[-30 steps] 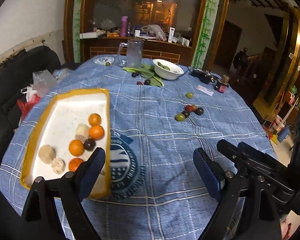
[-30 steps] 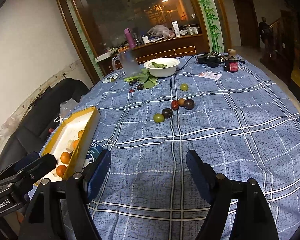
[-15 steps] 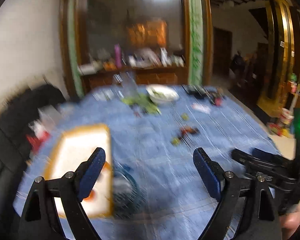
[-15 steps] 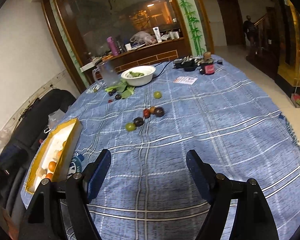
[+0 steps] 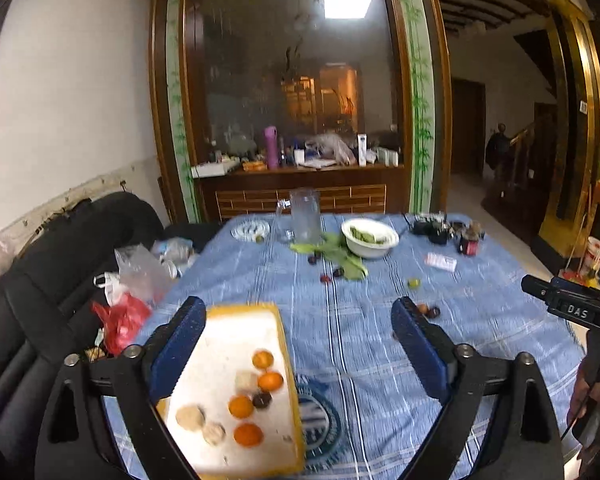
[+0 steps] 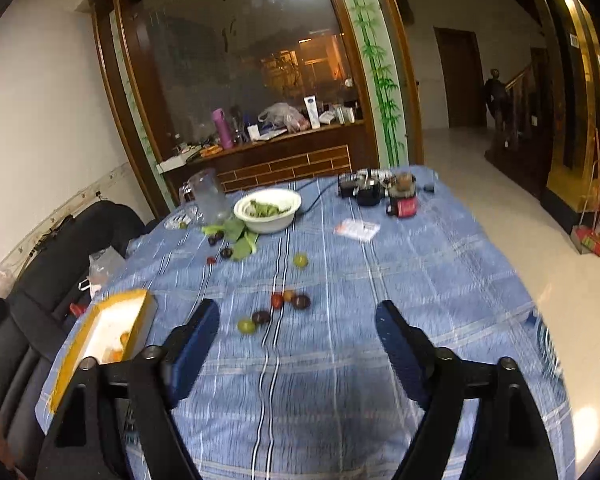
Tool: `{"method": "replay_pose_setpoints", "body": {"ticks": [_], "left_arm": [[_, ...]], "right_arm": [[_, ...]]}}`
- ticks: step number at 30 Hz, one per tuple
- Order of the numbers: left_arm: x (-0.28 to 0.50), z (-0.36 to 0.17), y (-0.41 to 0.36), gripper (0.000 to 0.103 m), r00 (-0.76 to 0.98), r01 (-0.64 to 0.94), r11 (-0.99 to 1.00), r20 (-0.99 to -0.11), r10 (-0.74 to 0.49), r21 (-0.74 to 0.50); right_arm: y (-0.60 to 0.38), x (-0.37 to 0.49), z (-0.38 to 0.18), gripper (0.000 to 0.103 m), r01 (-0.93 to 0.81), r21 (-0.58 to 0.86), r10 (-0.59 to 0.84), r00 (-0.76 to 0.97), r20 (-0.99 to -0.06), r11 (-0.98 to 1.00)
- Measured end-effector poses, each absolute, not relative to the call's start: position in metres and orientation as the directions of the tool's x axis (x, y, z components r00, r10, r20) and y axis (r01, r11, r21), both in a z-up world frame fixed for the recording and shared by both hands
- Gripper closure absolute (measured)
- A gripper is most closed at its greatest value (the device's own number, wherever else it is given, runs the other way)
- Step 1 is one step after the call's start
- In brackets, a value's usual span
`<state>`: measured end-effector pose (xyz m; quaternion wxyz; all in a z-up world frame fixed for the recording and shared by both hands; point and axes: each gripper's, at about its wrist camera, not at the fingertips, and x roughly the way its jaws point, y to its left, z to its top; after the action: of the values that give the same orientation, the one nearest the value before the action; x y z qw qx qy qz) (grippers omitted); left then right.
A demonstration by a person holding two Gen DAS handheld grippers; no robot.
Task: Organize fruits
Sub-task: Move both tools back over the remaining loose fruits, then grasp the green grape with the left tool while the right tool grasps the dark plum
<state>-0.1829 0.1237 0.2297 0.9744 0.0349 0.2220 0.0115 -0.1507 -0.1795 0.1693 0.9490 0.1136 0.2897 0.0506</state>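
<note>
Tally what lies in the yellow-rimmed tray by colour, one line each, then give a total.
In the yellow-rimmed tray, left wrist view:
Orange fruits: 4
Pale beige pieces: 3
Dark fruit: 1
Total: 8

"DAS" in white letters on black right gripper [image 5: 572,312]; other print unreadable.

The tray [image 5: 236,310] holds four oranges [image 5: 241,406], three pale fruits [image 5: 189,418] and one dark fruit [image 5: 262,400].
</note>
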Motion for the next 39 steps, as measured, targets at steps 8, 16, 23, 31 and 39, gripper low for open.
{"method": "replay_pose_setpoints", "body": {"ticks": [8,16,23,31,39], "left_arm": [[-0.131,0.206,0.113,0.009,0.847,0.049,0.998,-0.531,-0.027,0.027],[-0.059,0.113,0.070,0.015,0.686,0.132,0.988,-0.712,-0.148,-0.079],[-0.007,0.044,0.041,0.040,0.578,0.144,0.980,-0.792,-0.199,-0.141],[0.023,0.025,0.025,0.040,0.579,0.188,0.972,-0.783,-0.227,-0.143],[0.034,0.006,0.011,0.044,0.552,0.261,0.951,-0.783,-0.287,-0.165]], "right_arm": [[-0.174,-0.090,0.133,0.017,-0.053,0.291,0.232,0.747,-0.623,0.955],[-0.166,-0.034,0.061,0.043,-0.058,0.288,0.254,0.654,-0.712,0.956],[-0.156,0.014,0.023,0.043,-0.093,0.253,0.257,0.602,-0.756,0.963],[-0.141,0.034,0.013,0.043,-0.139,0.204,0.246,0.593,-0.767,0.969],[-0.138,0.040,0.009,0.067,-0.143,0.211,0.254,0.584,-0.771,0.967]]}}
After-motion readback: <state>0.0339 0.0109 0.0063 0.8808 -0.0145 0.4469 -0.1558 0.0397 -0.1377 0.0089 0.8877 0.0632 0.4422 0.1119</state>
